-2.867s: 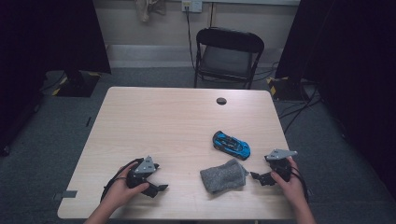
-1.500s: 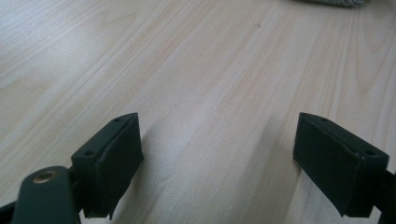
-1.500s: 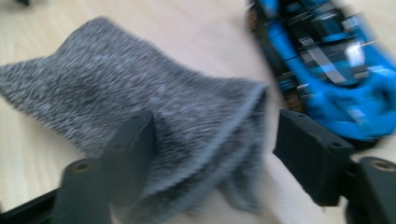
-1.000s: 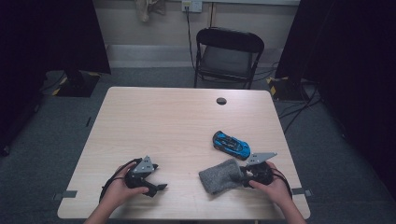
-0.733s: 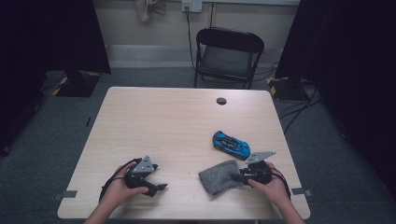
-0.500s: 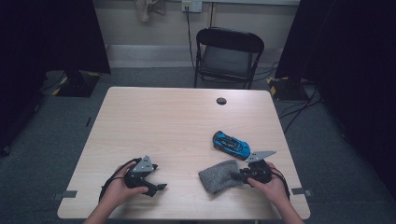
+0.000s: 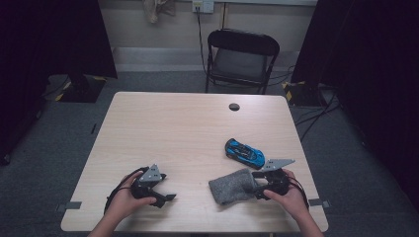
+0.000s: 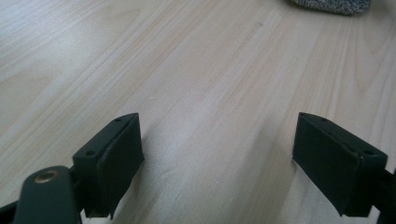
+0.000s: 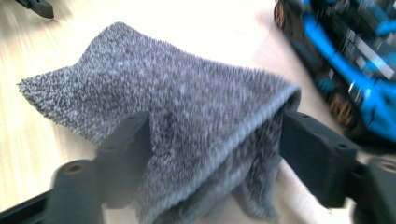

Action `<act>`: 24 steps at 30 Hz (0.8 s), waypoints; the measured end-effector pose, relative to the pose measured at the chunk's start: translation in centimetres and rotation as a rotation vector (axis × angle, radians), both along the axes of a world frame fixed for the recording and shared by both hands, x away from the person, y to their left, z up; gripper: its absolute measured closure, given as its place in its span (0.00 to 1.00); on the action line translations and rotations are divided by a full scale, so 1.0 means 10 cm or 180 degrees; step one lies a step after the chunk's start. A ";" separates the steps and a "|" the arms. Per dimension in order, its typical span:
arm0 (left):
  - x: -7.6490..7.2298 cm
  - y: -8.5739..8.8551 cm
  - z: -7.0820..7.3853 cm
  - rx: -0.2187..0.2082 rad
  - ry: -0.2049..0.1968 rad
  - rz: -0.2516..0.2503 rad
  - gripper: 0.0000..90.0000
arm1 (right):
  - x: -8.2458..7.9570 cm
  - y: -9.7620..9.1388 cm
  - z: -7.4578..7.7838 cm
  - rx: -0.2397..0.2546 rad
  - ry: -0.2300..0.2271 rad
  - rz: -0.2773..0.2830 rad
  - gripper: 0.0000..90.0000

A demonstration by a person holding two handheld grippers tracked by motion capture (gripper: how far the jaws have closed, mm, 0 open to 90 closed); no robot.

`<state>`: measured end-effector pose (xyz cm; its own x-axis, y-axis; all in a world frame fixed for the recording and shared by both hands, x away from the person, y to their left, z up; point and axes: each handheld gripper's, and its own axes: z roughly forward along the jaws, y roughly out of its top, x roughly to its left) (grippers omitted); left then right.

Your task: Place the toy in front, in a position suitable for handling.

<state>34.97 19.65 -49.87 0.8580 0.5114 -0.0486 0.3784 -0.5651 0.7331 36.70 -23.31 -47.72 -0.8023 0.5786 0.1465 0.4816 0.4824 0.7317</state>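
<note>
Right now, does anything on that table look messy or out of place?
Only the grey cloth: it lies crumpled in a heap near the table's front edge, one bunched end between the right gripper's jaws. The blue toy car sits upright, askew to the edges.

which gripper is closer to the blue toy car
The right. The right gripper sits just below the blue toy car at the table's right edge, its jaws around the grey cloth. The left gripper rests well off to the car's lower left.
</note>
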 end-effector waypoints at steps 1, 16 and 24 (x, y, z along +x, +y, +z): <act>0.00 0.00 0.00 -0.0003 0.0003 0.0006 0.17 | 0.00 0.04 0.03 0.0004 -0.0111 -0.0019 0.23; 0.01 0.01 0.00 -0.0056 0.0034 0.0038 0.17 | 0.04 0.31 -0.10 -0.0165 -0.0091 0.0158 0.17; 0.00 0.01 0.00 -0.0049 0.0038 0.0067 0.17 | 0.02 0.33 -0.18 -0.0290 -0.0204 0.0250 0.19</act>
<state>35.02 19.80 -49.87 0.8464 0.5284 -0.0667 0.3988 -0.5458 0.7370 36.92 -19.99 -49.54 -0.8516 0.5224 0.0432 0.3934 0.5825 0.7113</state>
